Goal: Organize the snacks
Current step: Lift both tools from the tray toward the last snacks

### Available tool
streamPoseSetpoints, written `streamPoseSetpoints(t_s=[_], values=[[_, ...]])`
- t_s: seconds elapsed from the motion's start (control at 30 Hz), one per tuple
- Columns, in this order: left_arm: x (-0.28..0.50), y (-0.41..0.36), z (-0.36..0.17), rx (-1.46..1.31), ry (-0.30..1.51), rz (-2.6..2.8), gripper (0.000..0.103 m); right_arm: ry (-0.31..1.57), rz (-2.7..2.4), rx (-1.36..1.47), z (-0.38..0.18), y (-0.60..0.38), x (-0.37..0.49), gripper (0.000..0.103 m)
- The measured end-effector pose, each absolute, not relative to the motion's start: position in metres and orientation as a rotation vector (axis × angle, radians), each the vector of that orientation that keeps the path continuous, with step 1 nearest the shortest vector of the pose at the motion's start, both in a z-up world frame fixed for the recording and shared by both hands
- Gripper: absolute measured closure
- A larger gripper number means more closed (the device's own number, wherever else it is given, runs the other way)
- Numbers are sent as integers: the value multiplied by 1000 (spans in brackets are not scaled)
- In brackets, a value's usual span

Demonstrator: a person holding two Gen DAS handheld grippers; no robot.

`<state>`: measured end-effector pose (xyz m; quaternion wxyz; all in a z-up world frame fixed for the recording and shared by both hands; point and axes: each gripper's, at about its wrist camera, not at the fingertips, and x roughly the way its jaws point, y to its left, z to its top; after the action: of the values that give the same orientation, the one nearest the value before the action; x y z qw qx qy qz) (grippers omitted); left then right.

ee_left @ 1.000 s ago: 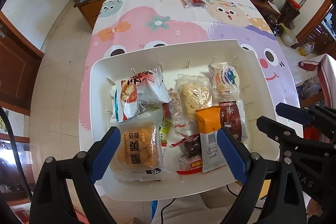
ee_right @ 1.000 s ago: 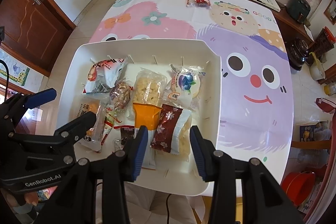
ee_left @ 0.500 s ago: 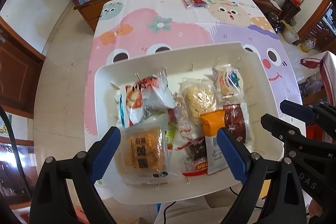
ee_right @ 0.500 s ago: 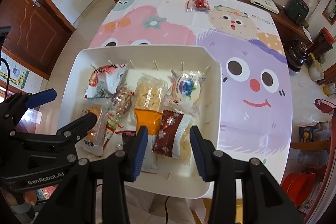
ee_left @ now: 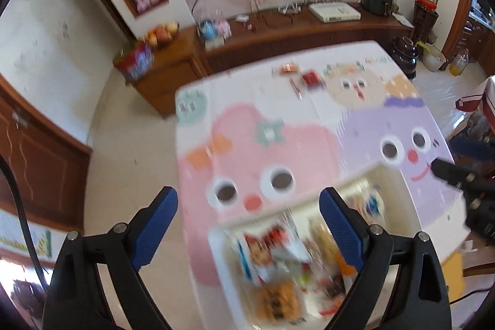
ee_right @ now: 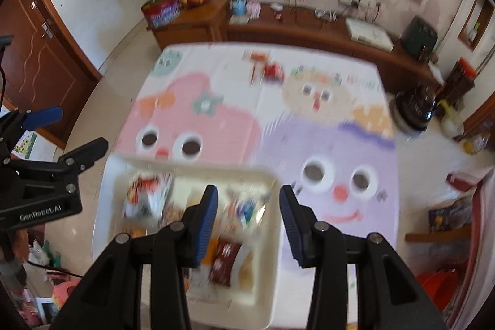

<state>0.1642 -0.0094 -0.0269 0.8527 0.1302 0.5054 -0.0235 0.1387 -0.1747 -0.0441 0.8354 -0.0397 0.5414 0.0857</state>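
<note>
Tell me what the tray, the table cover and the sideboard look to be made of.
Tray: probably white plastic, smooth moulded rim.
Table cover: likely printed vinyl or cloth, cartoon faces, fold creases.
Sideboard: wood, brown and glossy.

White rectangular plastic tray [ee_right: 272, 225] sits at near edge of table under cartoon-print tablecloth [ee_right: 235, 126]; its raised walls ring packed snack packets [ee_right: 148, 197]. Cloth between tray and far end lies bare. Far end: small cluster of red and orange wrapped snacks [ee_right: 266, 67]. Beyond the table, long brown wooden sideboard [ee_right: 309, 30] blocks passage. Frames blurred; finer clearances not readable.
</note>
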Motion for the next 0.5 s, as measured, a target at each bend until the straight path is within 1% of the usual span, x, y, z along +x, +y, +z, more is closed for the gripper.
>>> streamPoseSetpoints(t_s=[0.13, 0.27, 0.4, 0.5], values=[[210, -6, 2, 314, 1014, -76, 11, 1091, 161, -81, -12, -182, 177, 61], [262, -11, 24, 429, 932, -83, 11, 1034, 130, -73, 18, -189, 228, 61], [317, -20, 28, 536, 879, -118, 11, 1014, 102, -55, 29, -193, 280, 61], [364, -29, 17, 601, 860, -159, 11, 1025, 94, -23, 20, -196, 324, 61]])
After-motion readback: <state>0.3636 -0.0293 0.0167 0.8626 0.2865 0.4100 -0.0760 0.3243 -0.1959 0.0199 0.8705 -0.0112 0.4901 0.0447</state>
